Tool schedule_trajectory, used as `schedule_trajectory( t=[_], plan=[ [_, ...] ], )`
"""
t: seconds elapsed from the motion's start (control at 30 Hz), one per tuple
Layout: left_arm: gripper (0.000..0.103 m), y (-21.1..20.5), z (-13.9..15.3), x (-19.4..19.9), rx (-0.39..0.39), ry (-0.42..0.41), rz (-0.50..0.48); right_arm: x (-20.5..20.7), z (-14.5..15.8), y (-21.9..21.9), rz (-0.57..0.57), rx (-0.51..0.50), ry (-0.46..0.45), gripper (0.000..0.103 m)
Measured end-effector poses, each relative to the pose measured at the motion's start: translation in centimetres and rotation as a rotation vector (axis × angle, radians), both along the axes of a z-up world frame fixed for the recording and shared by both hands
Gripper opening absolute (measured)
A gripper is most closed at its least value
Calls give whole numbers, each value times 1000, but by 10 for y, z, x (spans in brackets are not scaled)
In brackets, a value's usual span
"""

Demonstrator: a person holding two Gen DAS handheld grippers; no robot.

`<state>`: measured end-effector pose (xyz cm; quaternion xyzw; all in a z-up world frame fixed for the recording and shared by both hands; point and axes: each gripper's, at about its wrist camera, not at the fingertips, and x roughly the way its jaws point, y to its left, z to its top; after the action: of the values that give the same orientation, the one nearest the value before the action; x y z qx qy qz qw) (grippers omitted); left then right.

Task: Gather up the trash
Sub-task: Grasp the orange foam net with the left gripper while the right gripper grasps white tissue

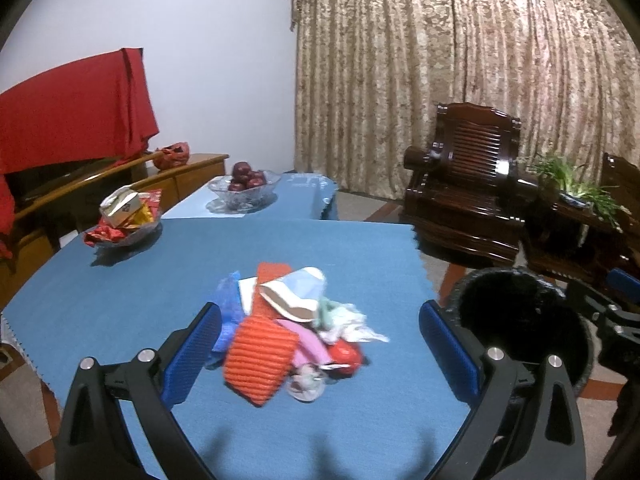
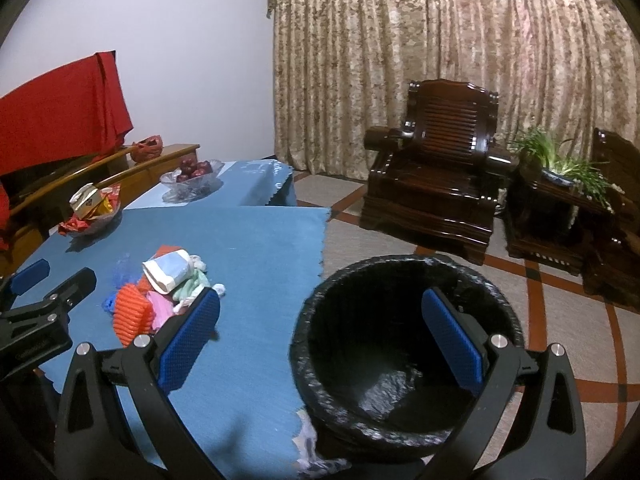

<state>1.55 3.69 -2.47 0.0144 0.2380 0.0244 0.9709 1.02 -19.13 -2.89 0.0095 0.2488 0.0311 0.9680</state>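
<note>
In the left wrist view, the left hand-held gripper (image 1: 320,344) hangs with its blue pads spread wide and empty at lower centre, framing the heap of orange ribbed wrappers, pink and white scraps (image 1: 288,328) on the blue-cloth tabletop (image 1: 120,300), probably lined up for a grab. In the right wrist view, the right hand-held gripper (image 2: 320,336) is likewise spread and empty over the black-lined round bin (image 2: 400,360) at lower right, beside the tabletop edge so trash travels little; what the blurred heap (image 2: 160,292) at centre left holds is hard to tell.
</note>
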Motion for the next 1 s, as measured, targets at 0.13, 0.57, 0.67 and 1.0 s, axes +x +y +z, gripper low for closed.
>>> schedule_trajectory(
  t=[0.13, 0.57, 0.67, 1.0],
  plan=[
    [97, 22, -9, 5, 17, -1, 47, 12, -6, 16, 49, 14, 4, 98],
    [94, 82, -60, 32, 29, 74, 128, 71, -47, 88, 169, -9, 60, 97],
    [93, 89, -72, 41, 19, 93, 127, 93, -60, 99, 177, -22, 104, 94],
    [81, 95, -103, 66, -42, 134, 52, 132, -98, 127, 276, -37, 203, 81]
  ],
)
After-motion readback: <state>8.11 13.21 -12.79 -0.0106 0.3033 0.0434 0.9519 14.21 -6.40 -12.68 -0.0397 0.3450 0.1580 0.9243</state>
